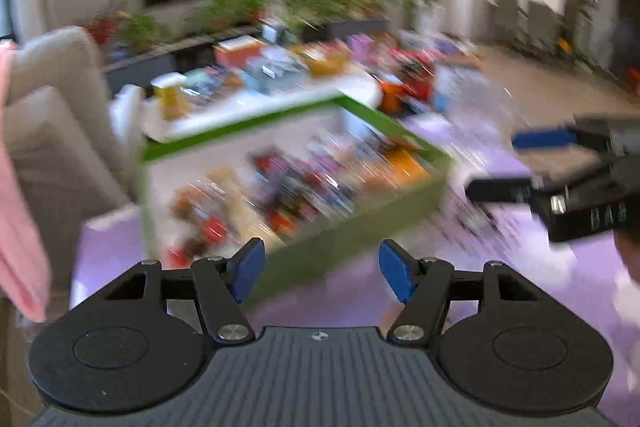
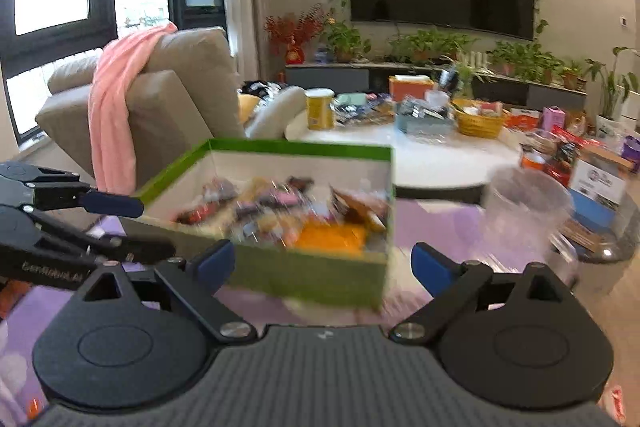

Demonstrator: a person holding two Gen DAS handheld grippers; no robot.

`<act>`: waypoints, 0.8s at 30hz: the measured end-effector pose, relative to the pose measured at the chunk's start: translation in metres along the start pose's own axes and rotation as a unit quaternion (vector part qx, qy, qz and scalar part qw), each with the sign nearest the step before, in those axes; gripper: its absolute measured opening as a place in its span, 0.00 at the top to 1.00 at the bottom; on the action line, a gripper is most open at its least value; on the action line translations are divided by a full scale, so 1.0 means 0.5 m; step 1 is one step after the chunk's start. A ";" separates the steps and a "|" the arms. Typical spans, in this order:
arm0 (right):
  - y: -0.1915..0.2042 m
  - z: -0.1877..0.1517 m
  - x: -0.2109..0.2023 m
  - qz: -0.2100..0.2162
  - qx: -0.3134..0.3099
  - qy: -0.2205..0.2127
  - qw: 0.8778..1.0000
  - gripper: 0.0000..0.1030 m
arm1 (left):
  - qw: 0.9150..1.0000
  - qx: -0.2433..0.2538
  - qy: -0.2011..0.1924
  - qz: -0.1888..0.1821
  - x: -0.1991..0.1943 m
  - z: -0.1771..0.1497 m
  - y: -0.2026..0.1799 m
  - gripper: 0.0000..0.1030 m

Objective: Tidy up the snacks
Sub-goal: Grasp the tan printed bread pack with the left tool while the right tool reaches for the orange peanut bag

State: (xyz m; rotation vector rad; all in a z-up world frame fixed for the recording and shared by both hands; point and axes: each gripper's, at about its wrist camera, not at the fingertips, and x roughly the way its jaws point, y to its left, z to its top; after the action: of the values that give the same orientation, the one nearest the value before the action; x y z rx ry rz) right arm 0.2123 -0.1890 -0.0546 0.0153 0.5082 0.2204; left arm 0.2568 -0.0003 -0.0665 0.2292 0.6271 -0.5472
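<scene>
A green box (image 1: 360,239) with a white inside holds several wrapped snacks (image 1: 280,187) and stands on a purple surface (image 1: 500,267). It also shows in the right wrist view (image 2: 304,271), with its snacks (image 2: 280,215) blurred. My left gripper (image 1: 322,275) is open and empty just in front of the box's near wall. My right gripper (image 2: 322,265) is open and empty at the box's near right corner. The right gripper also shows in the left wrist view (image 1: 520,163), and the left gripper shows in the right wrist view (image 2: 136,227). A clear plastic jar (image 2: 524,211) stands right of the box.
A white round table (image 2: 420,151) behind the box carries a yellow canister (image 2: 320,109), a yellow basket (image 2: 478,123) and many packets. A beige sofa (image 2: 176,95) with a pink blanket (image 2: 116,99) is at the left. Boxes (image 2: 596,179) crowd the right.
</scene>
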 end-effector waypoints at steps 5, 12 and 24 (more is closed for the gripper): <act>-0.053 -0.051 -0.037 -0.034 0.051 0.033 0.998 0.23 | 0.998 0.039 0.040 -0.009 0.041 -0.053 -0.068 0.41; -0.076 -0.099 -0.069 -0.059 0.068 0.056 0.994 0.23 | 0.996 0.063 0.060 -0.029 0.082 -0.080 -0.102 0.41; -0.018 -0.136 -0.079 0.018 0.040 0.072 0.996 0.23 | 0.999 -0.014 0.043 -0.001 0.033 -0.079 -0.063 0.54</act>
State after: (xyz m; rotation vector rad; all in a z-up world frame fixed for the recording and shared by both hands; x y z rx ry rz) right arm 0.1477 -0.2090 -0.0957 0.0875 0.6610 0.2364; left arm 0.2311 -0.0191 -0.1092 0.2261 0.7181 -0.5312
